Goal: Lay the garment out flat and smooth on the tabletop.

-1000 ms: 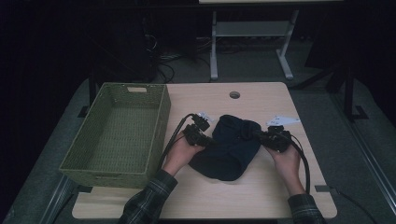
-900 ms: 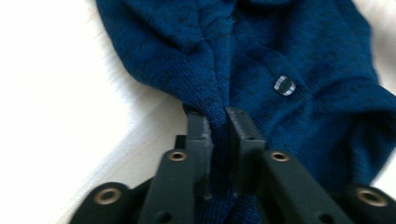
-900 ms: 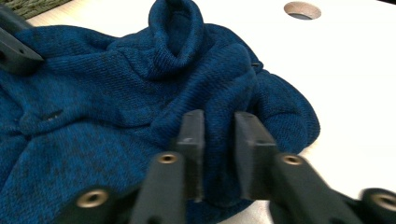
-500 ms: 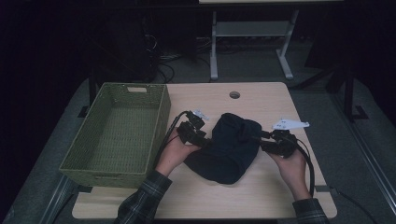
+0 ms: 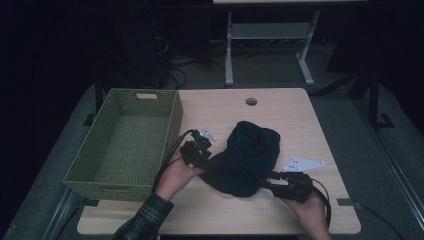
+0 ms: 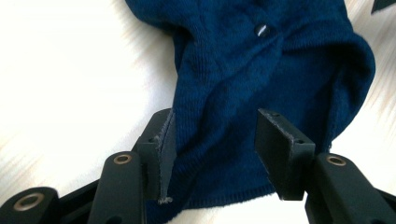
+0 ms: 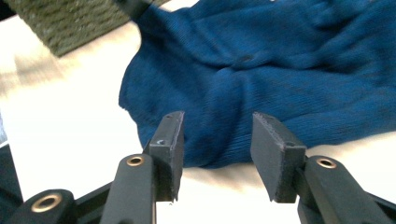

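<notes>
**One blue sweater, two open grippers**

Wooden table [image 5: 300,120] first: it is light brown, with one small round hole [image 5: 251,101] near its far edge, and the floor around it is dark. One green woven basket [image 5: 127,140] sits on the left side of the table.

One dark blue knitted sweater [image 5: 250,155] lies bunched up in the middle of the table, just right of the basket. One small button [image 6: 262,31] shows on it in the left gripper view.

Two hands hold two grippers, one each. The left gripper [image 6: 212,140] is at the left edge of the sweater. Its jaws have just been opening and now stand apart. Blue cloth lies between them, but the pads are not pinching it.

The right gripper [image 7: 215,140] is at the near right edge of the sweater. Its jaws have also just been opening. They stand apart over the sweater's hem and squeeze nothing. One plaid sleeve [image 5: 142,222] shows on the left arm.
</notes>
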Demonstrator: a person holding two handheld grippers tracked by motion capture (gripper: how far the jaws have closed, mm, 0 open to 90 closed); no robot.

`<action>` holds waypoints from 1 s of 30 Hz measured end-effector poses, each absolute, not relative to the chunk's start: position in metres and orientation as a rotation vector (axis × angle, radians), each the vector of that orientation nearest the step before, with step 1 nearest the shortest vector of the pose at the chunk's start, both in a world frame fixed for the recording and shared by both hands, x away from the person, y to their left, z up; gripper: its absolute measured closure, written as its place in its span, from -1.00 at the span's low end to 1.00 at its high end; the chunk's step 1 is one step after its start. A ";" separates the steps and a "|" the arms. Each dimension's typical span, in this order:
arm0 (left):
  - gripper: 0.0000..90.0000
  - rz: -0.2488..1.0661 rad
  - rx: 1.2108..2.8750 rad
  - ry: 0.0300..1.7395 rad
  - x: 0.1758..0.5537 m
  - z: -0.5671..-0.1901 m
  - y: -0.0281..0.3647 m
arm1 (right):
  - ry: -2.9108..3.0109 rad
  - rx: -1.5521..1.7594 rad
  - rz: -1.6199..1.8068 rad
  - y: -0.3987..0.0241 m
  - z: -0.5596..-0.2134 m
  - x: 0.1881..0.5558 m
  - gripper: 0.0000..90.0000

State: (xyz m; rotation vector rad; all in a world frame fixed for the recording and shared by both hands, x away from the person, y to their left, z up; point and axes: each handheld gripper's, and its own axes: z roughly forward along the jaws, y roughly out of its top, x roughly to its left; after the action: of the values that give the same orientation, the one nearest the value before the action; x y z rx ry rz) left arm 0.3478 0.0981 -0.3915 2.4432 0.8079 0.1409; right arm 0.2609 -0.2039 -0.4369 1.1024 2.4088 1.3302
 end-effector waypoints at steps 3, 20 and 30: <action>0.11 0.151 2.472 0.828 0.350 -0.397 0.097 | 2.429 1.098 1.272 -0.191 -0.443 0.261 0.20; 0.86 0.013 2.429 0.825 0.349 -0.398 0.090 | 2.360 1.079 1.112 -0.200 -0.426 0.284 0.93; 0.86 -0.001 2.371 0.799 0.347 -0.389 0.086 | 2.244 1.045 1.163 -0.214 -0.394 0.322 0.94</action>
State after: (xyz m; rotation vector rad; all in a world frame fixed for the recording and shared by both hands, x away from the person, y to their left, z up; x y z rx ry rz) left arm 0.3470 0.0859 -0.3886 2.3711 0.7986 -0.0015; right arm 0.3224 -0.2144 -0.3942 1.0453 2.2435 1.1631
